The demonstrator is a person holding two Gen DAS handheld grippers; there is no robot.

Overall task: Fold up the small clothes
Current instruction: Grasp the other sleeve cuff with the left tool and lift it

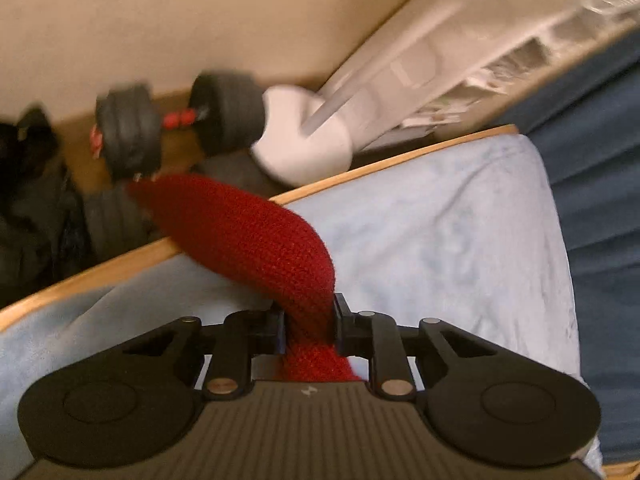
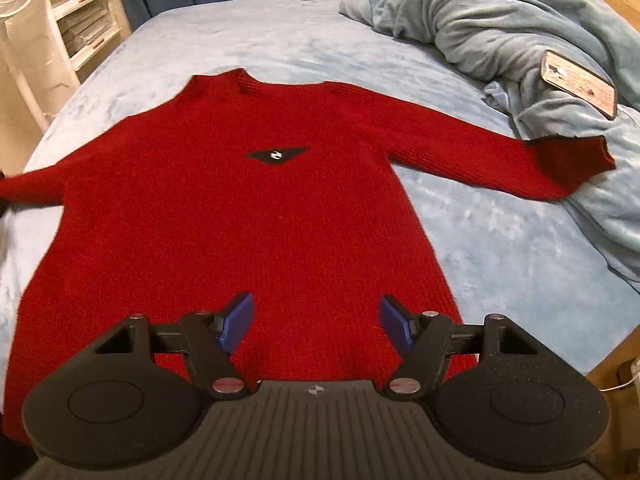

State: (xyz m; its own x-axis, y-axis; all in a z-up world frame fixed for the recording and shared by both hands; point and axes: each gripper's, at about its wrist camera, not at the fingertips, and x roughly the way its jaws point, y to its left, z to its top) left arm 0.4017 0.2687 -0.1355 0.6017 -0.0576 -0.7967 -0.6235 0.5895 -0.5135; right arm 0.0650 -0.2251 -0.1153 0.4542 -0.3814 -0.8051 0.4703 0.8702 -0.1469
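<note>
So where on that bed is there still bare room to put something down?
Bare sheet lies between the red sweater and the rumpled blanket, below the outstretched sleeve. Another strip runs above the collar. The blanket corner is crowded, a phone resting on it. The left tongs pinch the other sleeve.

Open right claw (image 2: 316,322) over flat red sweater (image 2: 224,216).

A wood-framed bed (image 2: 608,364) under pale blue bedding (image 2: 500,248) (rumpled blanket (image 2: 500,12) behind), white shelving (image 2: 80,20) beside.
</note>
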